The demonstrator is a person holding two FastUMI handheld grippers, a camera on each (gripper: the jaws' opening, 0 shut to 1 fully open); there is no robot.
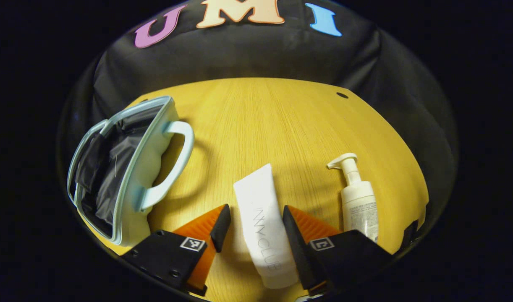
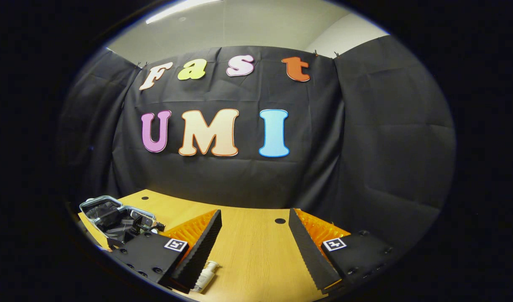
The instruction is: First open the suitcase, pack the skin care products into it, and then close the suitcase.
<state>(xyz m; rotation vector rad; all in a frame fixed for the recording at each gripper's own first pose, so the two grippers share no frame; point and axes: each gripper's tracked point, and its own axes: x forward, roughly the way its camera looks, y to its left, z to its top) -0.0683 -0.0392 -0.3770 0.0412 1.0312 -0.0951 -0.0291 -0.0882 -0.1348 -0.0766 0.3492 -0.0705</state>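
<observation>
Between the fingers of your left tool point(image 1: 256, 226) lies a white tube point(image 1: 263, 222) flat on the yellow surface point(image 1: 281, 126), its cap end nearest you; the fingers are spread to either side of it, and the right one sits just beside or touching the tube while the left one stands clear, so nothing is gripped. To the right of the tube a white pump bottle point(image 1: 358, 197) stands upright, apart from it. At the far left the suitcase point(image 1: 126, 167) lies open, pale blue with a dark lining and its handle toward the tube. Your right tool point(image 2: 254, 235) is held wide open above the surface, with the pump bottle point(image 2: 206, 274) showing below its left finger and the suitcase point(image 2: 113, 218) at far left.
</observation>
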